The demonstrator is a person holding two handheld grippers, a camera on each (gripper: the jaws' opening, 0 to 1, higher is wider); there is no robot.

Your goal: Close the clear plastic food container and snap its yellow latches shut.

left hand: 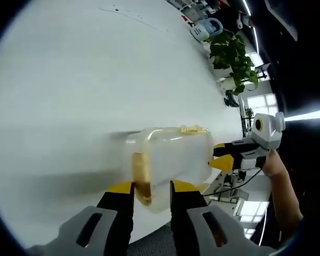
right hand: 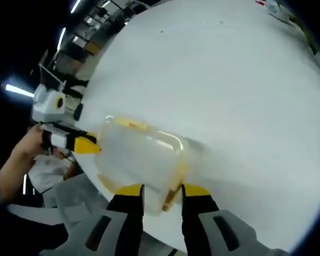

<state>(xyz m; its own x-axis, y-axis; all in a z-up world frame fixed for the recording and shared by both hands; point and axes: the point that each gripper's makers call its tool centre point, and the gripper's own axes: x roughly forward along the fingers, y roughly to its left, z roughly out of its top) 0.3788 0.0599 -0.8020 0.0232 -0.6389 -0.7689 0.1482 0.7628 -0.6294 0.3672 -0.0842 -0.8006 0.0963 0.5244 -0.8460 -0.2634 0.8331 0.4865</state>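
Note:
The clear plastic container (left hand: 176, 157) lies on the white table (left hand: 69, 80) near its edge, lid on top. Its amber-yellow end latch (left hand: 141, 181) sits between the jaws of my left gripper (left hand: 152, 188), which are drawn in on it. My right gripper (left hand: 224, 157) comes in from the right, its yellow tips at the container's far end. In the right gripper view the container (right hand: 138, 152) shows from the other end. There my right gripper (right hand: 162, 191) is closed in on that end's yellow latch (right hand: 176, 178), and my left gripper (right hand: 85, 145) touches the far end.
A leafy potted plant (left hand: 232, 53) and a pale blue watering can (left hand: 207, 29) stand at the table's far side. The table edge (right hand: 96, 181) runs just under the container. A person's hand (right hand: 21, 154) holds the left gripper; another hand (left hand: 274, 165) holds the right one.

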